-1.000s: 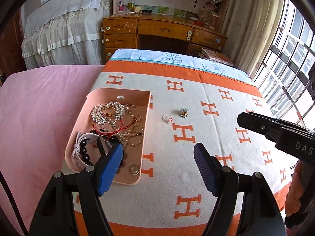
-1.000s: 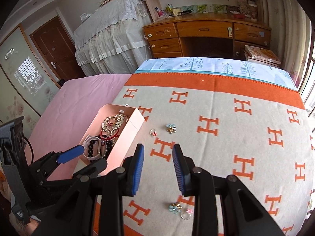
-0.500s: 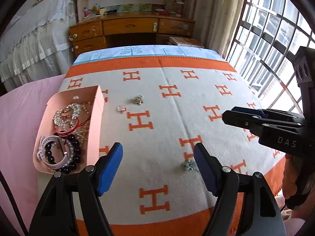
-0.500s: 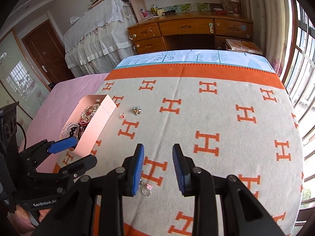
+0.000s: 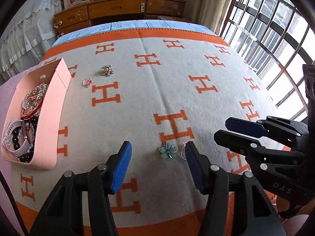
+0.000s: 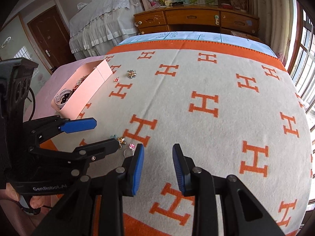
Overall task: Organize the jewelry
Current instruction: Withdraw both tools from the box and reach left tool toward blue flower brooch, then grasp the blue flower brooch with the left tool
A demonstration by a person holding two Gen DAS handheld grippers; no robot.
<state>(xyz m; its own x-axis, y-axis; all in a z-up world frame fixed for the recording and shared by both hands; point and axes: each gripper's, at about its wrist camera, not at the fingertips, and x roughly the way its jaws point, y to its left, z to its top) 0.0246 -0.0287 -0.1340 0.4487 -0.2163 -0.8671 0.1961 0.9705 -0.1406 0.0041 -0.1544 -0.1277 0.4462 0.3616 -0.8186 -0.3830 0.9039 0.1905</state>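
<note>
A blue flower ornament [image 5: 168,150] and a ring with a pink stone [image 5: 184,153] lie on the blanket near its front edge. My left gripper [image 5: 157,157] hovers over them. Its jaws are closing; the flower lies between the tips untouched, and the ring sits against the right finger. From the right wrist view the same ring [image 6: 131,149] lies just left of my right gripper [image 6: 158,157], which is open and empty. The flower [image 6: 120,138] is half hidden by the left gripper [image 6: 98,135]. A pink box [image 5: 49,118] of bracelets and beads stands at the left.
A ring with a red stone [image 5: 86,82] and a silver-gold flower piece [image 5: 107,70] lie beside the box's far end. The right gripper [image 5: 226,131] reaches in from the right. The H-pattern blanket [image 5: 196,63] stretches back to a wooden dresser [image 5: 118,9]; windows are on the right.
Both grippers have come down and swung toward the blanket's front edge. The blue flower and pink ring now lie at the left gripper's tips, and its jaws have narrowed.
</note>
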